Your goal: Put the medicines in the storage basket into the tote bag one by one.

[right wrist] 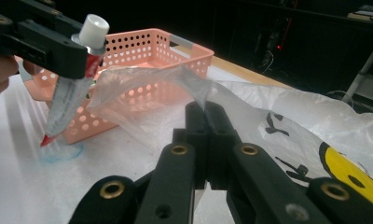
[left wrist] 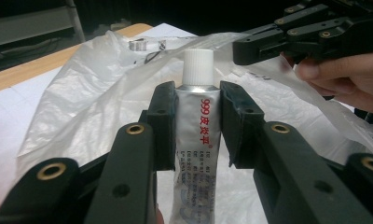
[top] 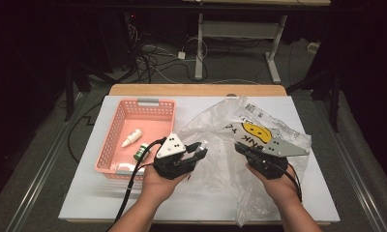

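Note:
A silver ointment tube (left wrist: 196,121) with a white cap and red "999" print stands between the jaws of my left gripper (left wrist: 196,109), which is shut on it. In the high view the left gripper (top: 197,151) holds the tube (top: 202,144) just left of the mouth of a clear plastic bag (top: 220,130) with a yellow smiley face. My right gripper (right wrist: 205,109) is shut on the bag's edge (right wrist: 175,77) and lifts it off the table. The right gripper (top: 240,147) faces the left one a short way apart. The tube (right wrist: 68,98) hangs cap-up, close to the raised bag edge.
A pink perforated basket (top: 115,126) sits at the table's left, holding a small white bottle (top: 132,138) and a green-capped bottle (top: 141,152). The bag spreads over the white table (top: 85,193) to the right and front edges. Cables and desk legs lie beyond the far edge.

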`<state>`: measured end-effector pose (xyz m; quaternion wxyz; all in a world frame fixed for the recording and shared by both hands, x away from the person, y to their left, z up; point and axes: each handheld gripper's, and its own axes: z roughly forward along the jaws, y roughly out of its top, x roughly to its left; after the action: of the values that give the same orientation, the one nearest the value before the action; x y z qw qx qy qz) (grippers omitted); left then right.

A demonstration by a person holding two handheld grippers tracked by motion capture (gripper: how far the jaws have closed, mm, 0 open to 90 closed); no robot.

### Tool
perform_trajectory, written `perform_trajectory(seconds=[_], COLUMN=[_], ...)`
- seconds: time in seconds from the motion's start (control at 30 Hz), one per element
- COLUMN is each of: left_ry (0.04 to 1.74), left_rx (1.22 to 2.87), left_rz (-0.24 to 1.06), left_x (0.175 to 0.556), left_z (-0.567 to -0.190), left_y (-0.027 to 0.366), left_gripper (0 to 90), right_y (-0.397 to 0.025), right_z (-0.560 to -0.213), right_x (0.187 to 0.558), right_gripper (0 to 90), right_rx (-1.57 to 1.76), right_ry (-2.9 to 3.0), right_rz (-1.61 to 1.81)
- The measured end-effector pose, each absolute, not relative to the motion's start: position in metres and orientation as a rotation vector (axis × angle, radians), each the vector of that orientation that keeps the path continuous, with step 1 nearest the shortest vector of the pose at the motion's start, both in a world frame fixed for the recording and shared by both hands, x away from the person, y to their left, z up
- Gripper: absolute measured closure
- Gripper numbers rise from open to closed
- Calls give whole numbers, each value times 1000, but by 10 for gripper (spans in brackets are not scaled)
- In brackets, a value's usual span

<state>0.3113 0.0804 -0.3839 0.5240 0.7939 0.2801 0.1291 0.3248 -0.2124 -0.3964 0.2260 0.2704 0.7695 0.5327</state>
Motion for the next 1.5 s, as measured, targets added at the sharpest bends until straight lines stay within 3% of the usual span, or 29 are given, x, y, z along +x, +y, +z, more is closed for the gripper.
perform_trajectory(seconds=[1.5], left_ry=[677], left_rx=[1955], left_rz=[322], left_x=[350], left_z=[-439], left_y=[-13], left_gripper=[661], right_y=[-226], right_z=[-389], right_x=[328], right_gripper=[900], right_rx=[775], right_ry=[2066], right_rz=[1498])
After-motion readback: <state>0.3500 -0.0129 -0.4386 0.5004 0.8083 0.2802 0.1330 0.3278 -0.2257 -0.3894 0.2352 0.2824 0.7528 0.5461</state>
